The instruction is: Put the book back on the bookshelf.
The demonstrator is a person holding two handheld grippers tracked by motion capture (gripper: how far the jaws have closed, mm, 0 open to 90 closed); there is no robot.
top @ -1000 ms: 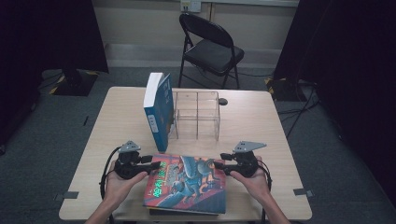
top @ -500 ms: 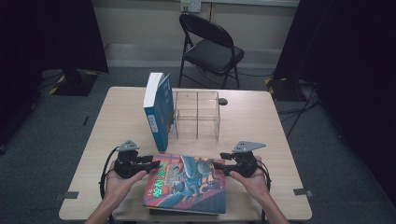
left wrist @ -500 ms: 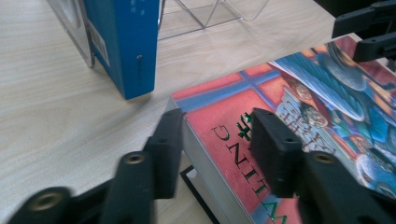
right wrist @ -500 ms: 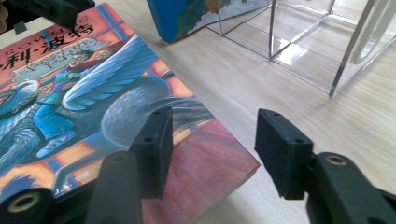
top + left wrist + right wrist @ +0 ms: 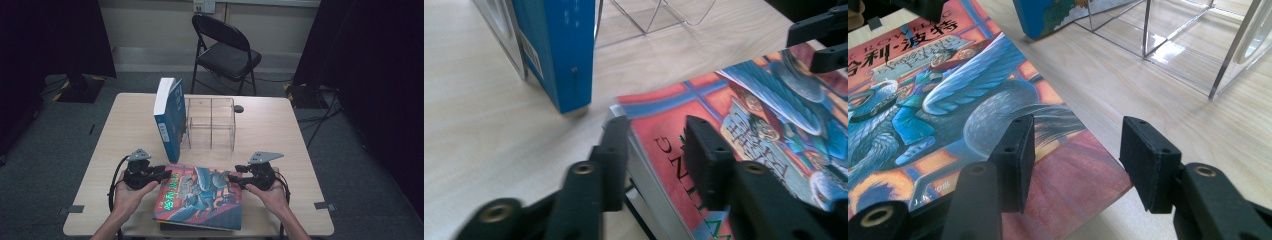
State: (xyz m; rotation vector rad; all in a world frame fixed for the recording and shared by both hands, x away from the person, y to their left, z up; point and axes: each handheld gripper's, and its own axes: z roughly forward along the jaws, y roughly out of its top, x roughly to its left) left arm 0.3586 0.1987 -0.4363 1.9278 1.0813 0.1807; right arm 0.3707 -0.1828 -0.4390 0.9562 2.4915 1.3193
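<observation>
A colourful picture-cover book lies flat at the table's front edge, between my two grippers. My left gripper is at its left edge and stands open. In the left gripper view one jaw sits beside the page edge and the other over the cover. My right gripper is at the book's right edge, also open. In the right gripper view its jaws straddle the book's near corner. Neither gripper holds anything.
A thick blue book stands upright against a clear acrylic rack mid-table. A dark edge shows under the flat book. Bare tabletop lies to the right of the rack. A folding chair stands beyond the table.
</observation>
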